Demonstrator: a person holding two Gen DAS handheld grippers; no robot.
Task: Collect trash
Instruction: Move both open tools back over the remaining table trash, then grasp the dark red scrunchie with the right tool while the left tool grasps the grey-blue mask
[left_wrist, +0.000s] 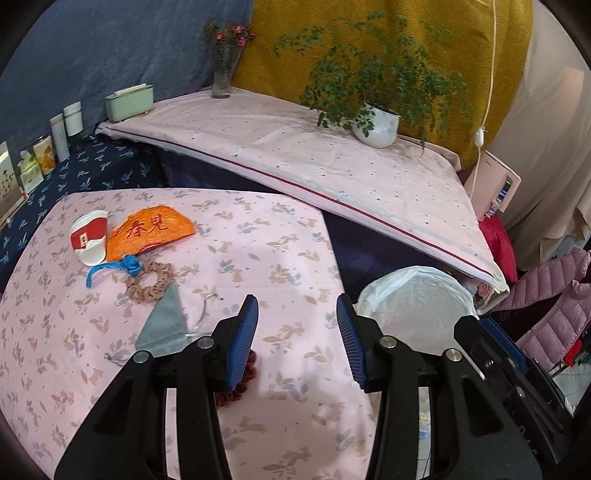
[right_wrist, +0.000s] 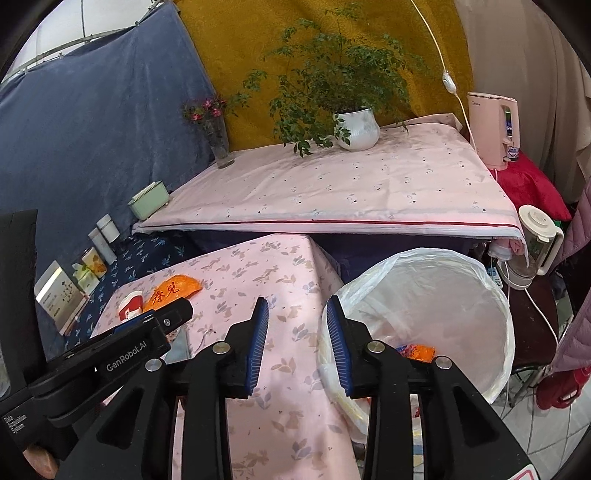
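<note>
My left gripper (left_wrist: 297, 332) is open and holds nothing, and the trash lies up at about ten o'clock from its fingers, on the pink flowered table (left_wrist: 258, 258). The nearest trash there is the orange wrapper (left_wrist: 151, 232), with its long side running left to right, and the squashed red and white paper cup (left_wrist: 90, 236) touches its left end. My left side is nearer to them. A blue cord (left_wrist: 110, 269), a bead ring (left_wrist: 147, 282) and a gray pouch (left_wrist: 164, 325) lie in between, so I could snag those. My right gripper (right_wrist: 297, 339) is open too, empty, near the bin with the white bag (right_wrist: 480, 295) at two o'clock.
</note>
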